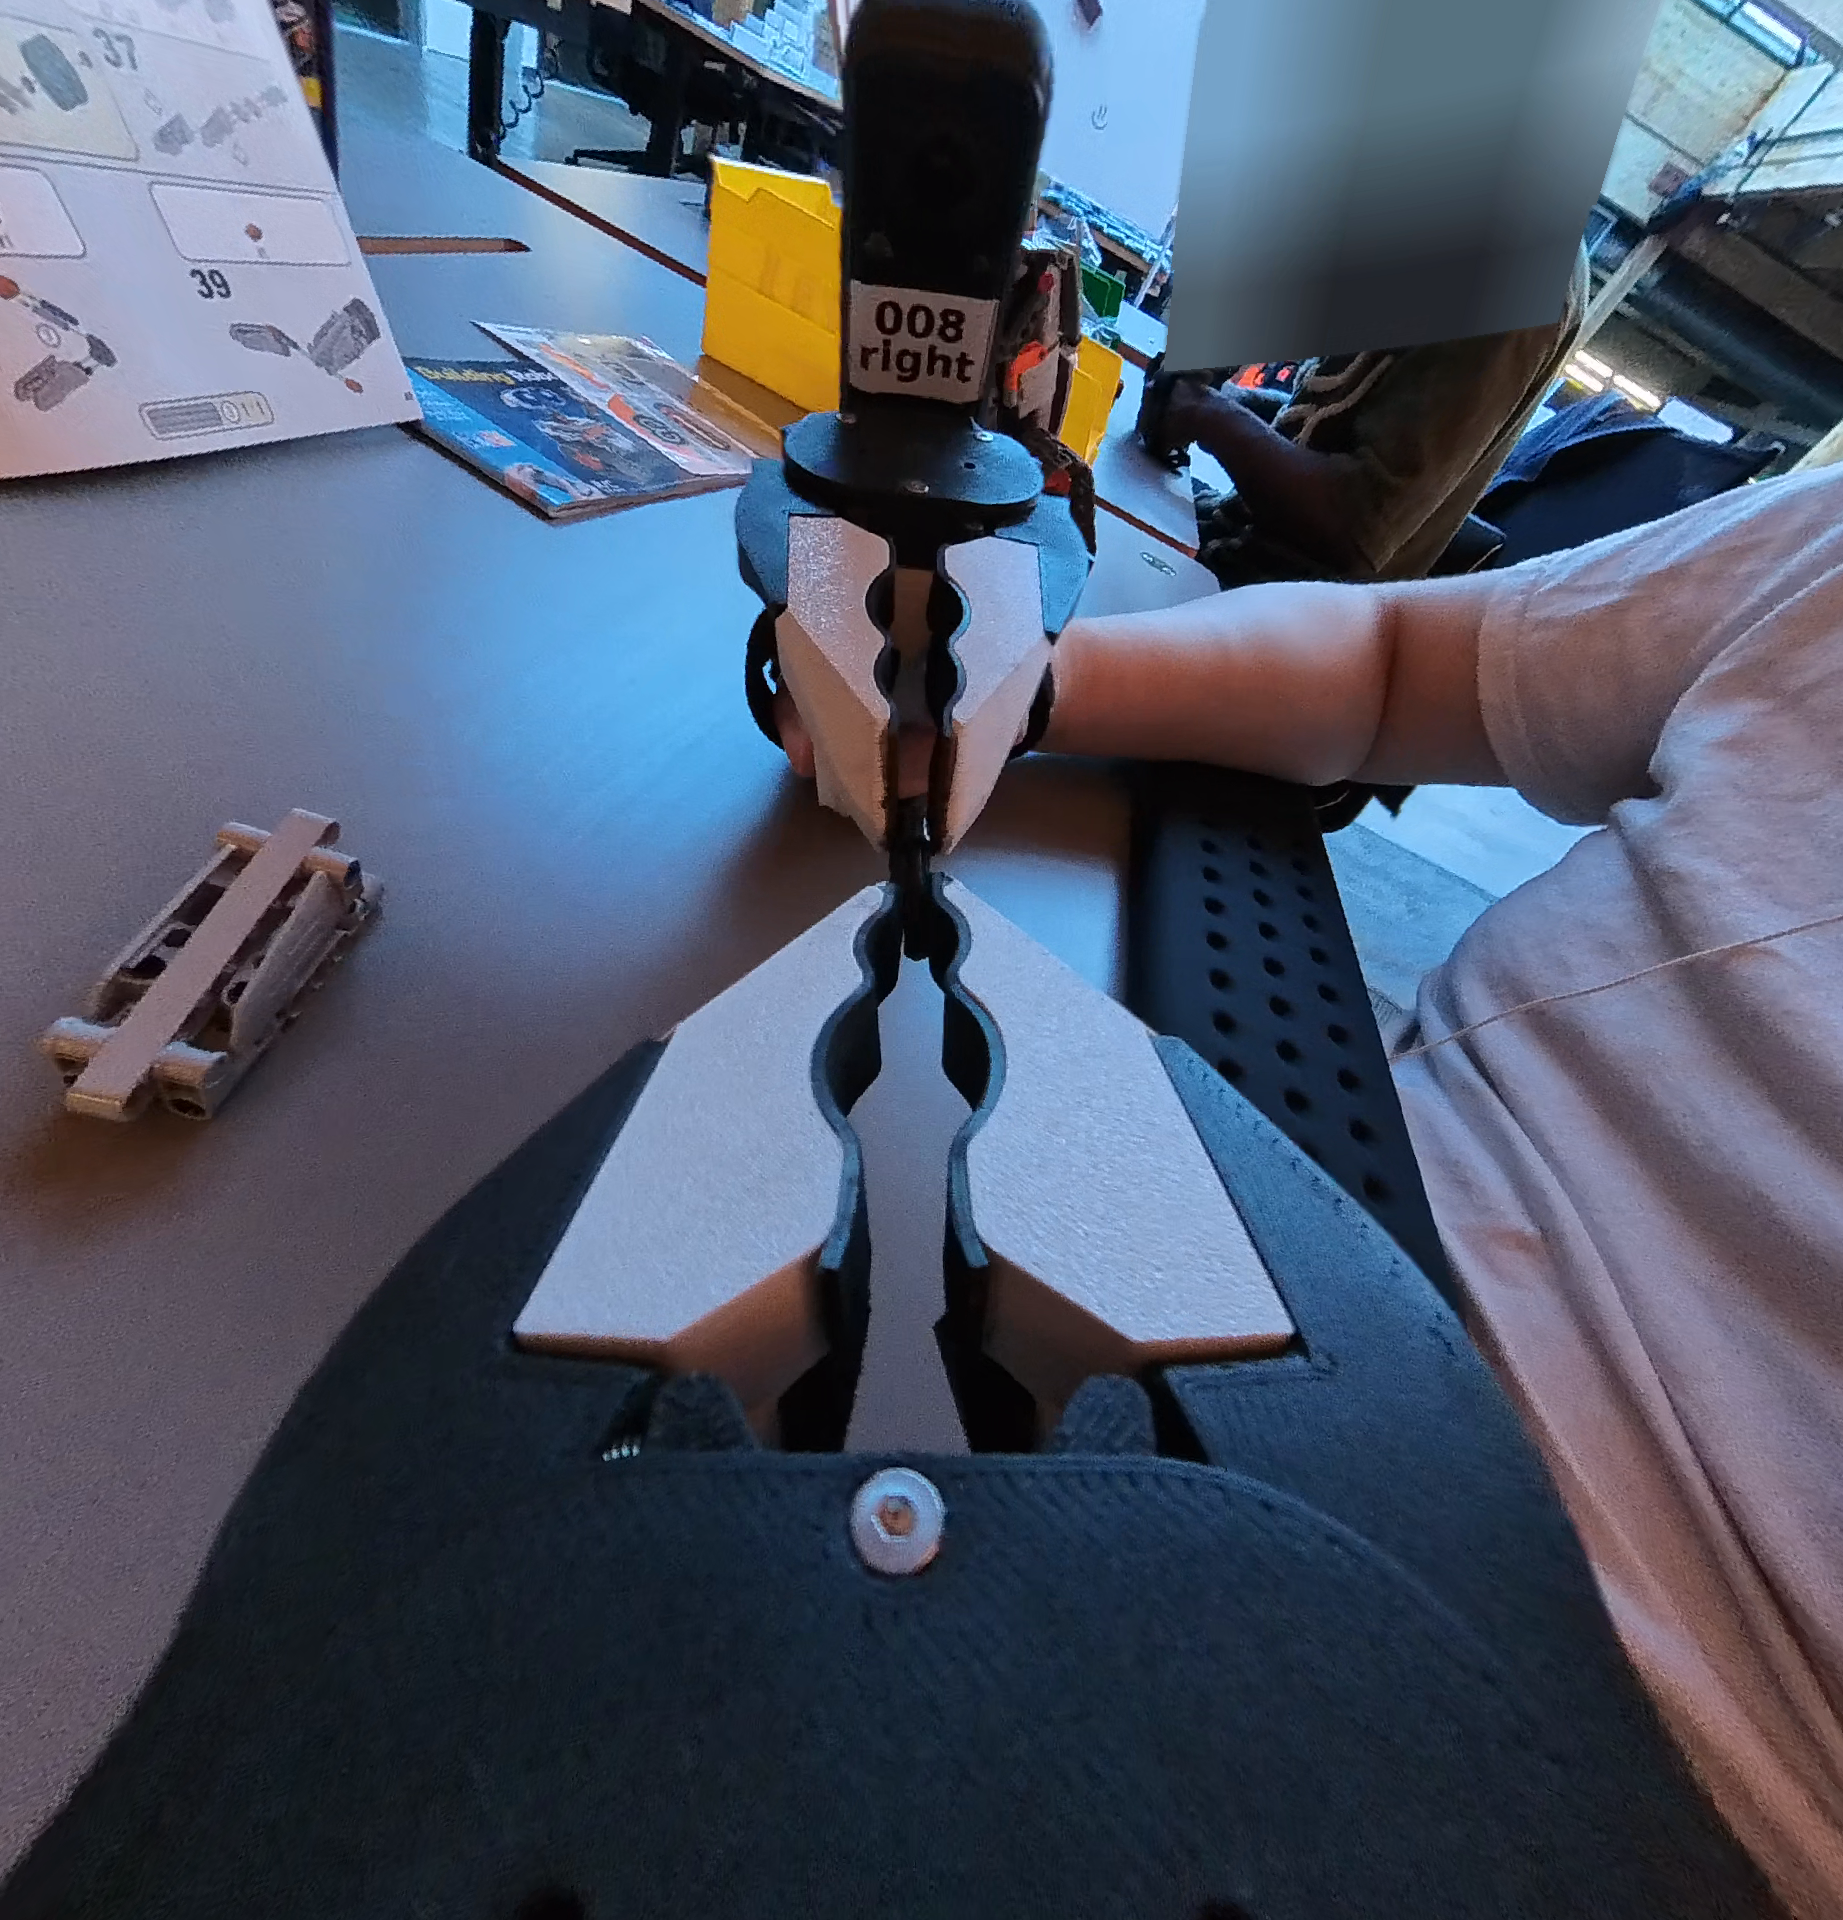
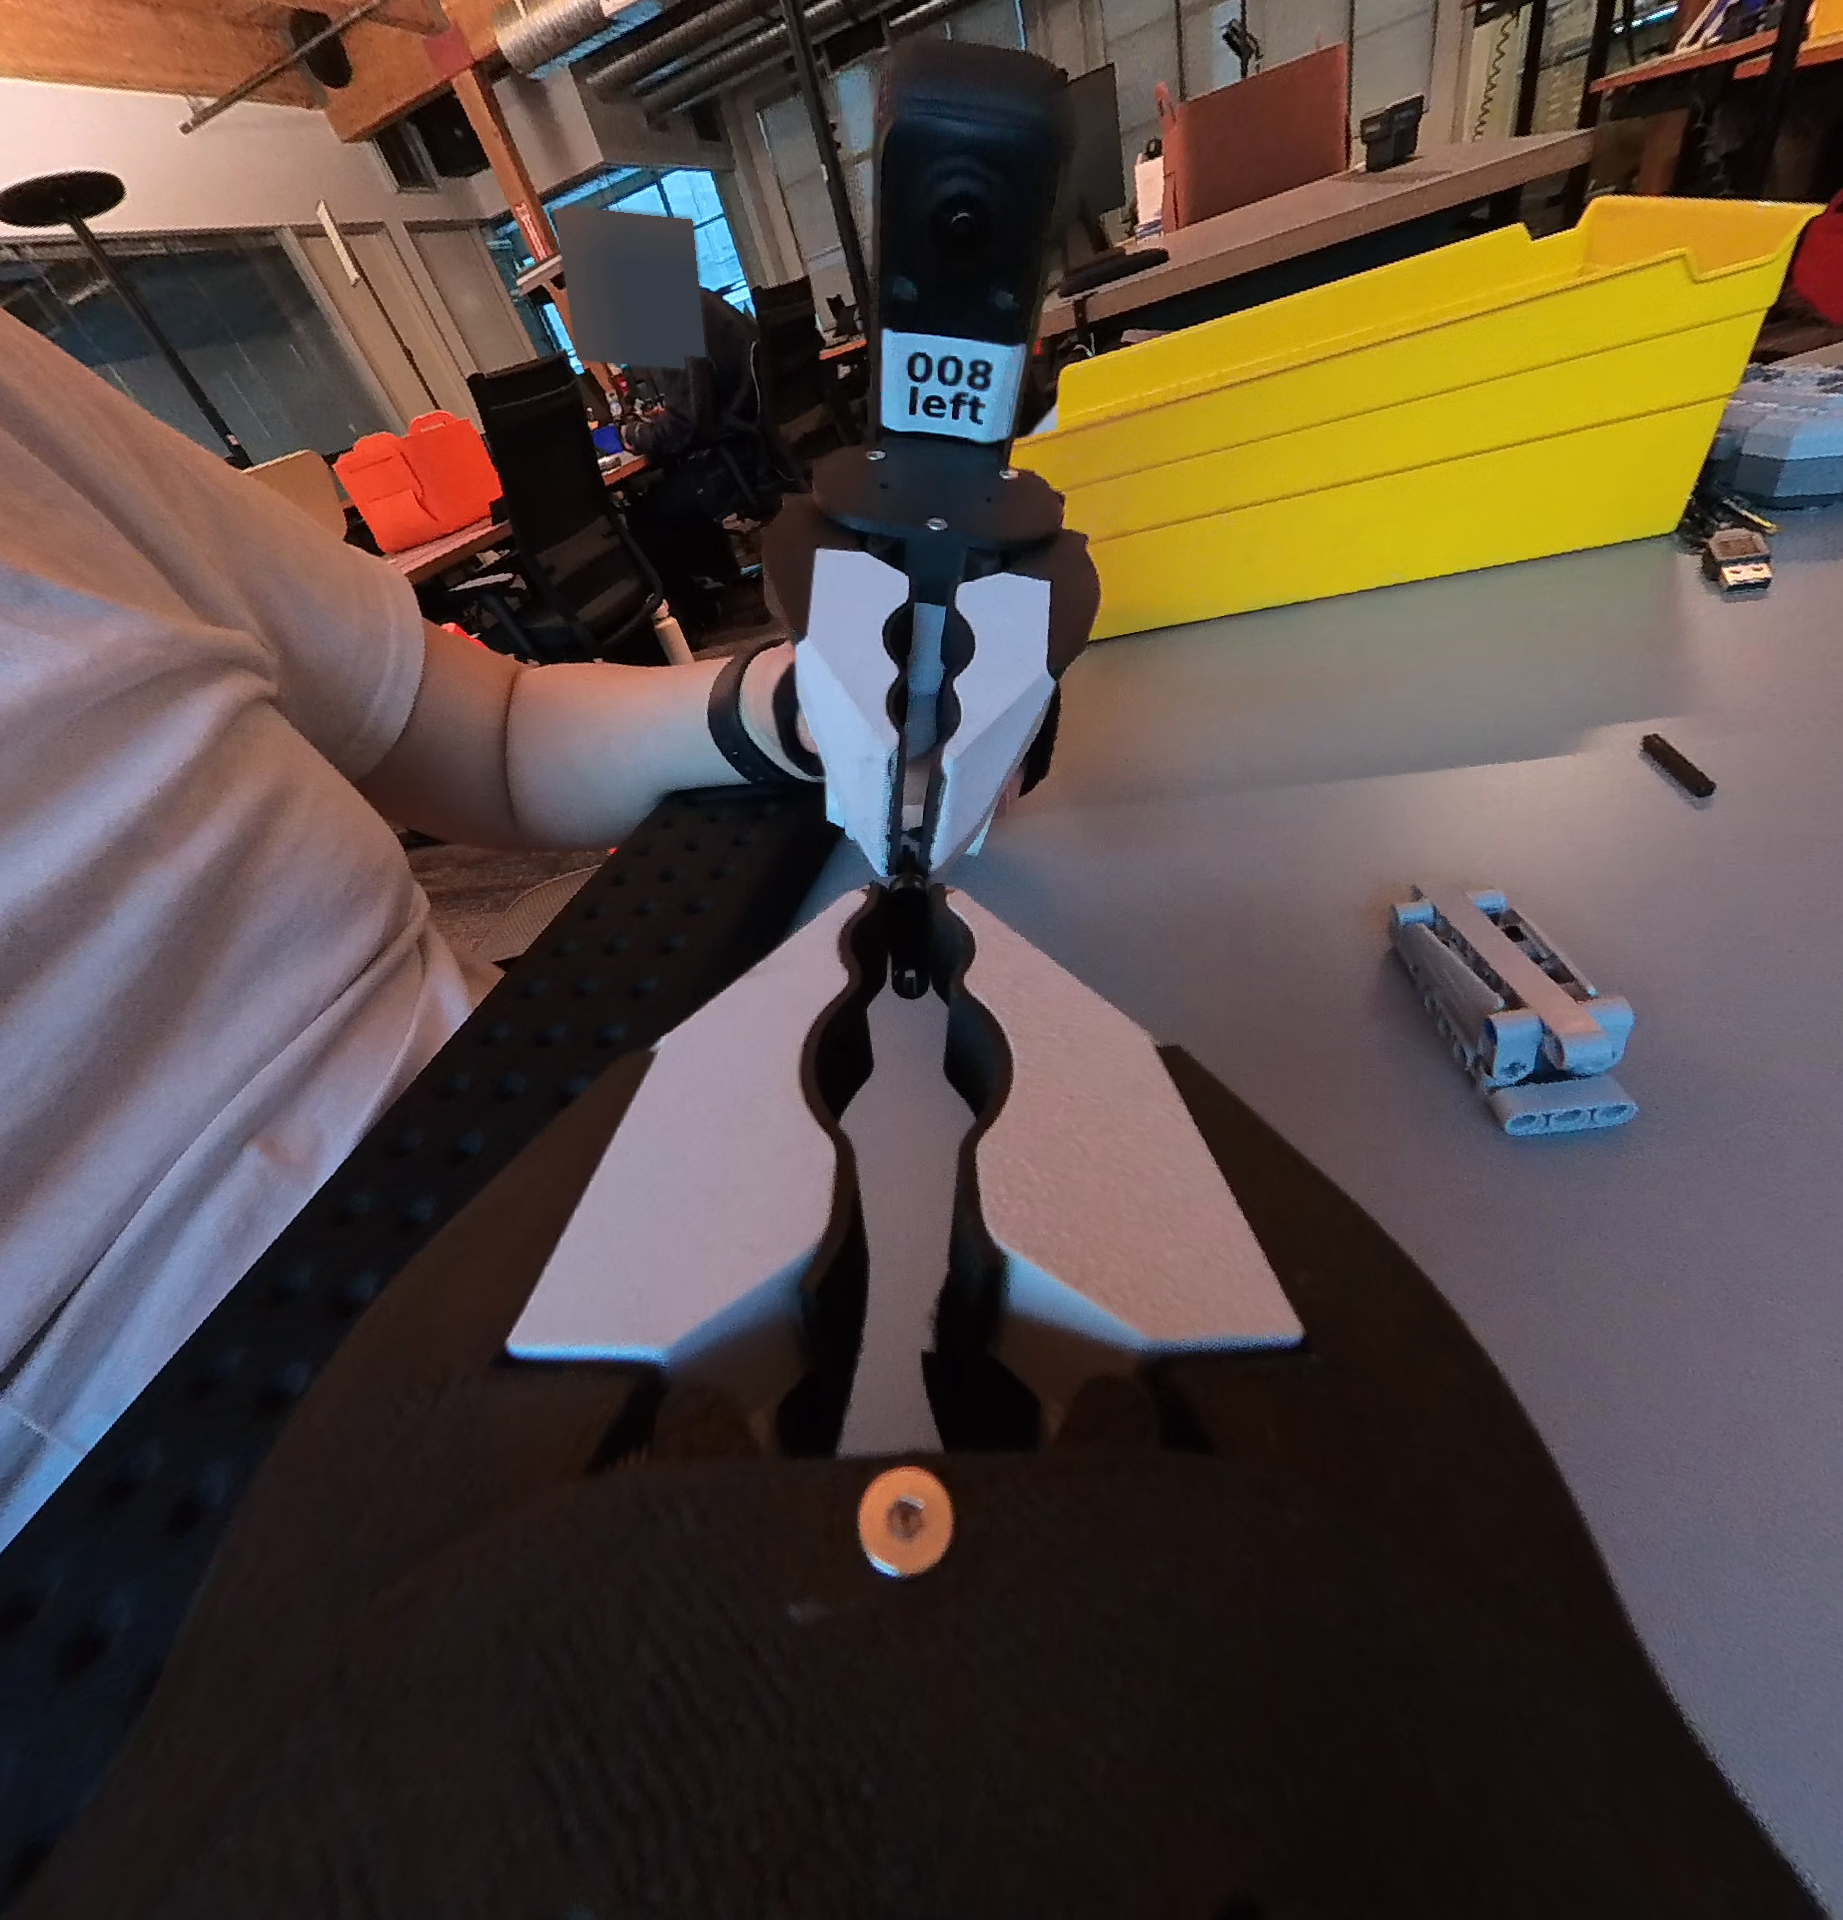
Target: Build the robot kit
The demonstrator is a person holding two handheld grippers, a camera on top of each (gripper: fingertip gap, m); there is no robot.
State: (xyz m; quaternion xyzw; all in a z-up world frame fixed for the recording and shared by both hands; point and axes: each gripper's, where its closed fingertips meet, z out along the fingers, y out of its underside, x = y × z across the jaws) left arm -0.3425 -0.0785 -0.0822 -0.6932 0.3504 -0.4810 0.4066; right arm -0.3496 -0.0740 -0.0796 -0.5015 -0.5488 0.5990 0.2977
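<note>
My left gripper [image 1: 915,909] and my right gripper [image 1: 912,826] point at each other tip to tip above the dark table [image 1: 481,675]. Both are shut on a small black part [image 1: 912,871] that spans the gap between their tips. I cannot tell whether it is one piece or two joined. In the right wrist view my right gripper [image 2: 906,914] holds the black part [image 2: 906,971], and the left gripper [image 2: 904,864] meets it from the far side. A grey brick assembly [image 1: 216,966] lies on the table, apart from both grippers; it also shows in the right wrist view [image 2: 1509,1008].
An open instruction sheet [image 1: 148,239] and a booklet [image 1: 584,416] lie at the back. Yellow bins [image 2: 1416,416] stand behind. A black perforated plate [image 2: 584,987] lies at the table edge by the person's shirt. A short black pin [image 2: 1681,764] and a small connector [image 2: 1743,556] lie on the table. Left and right tips are no more than a few centimetres apart.
</note>
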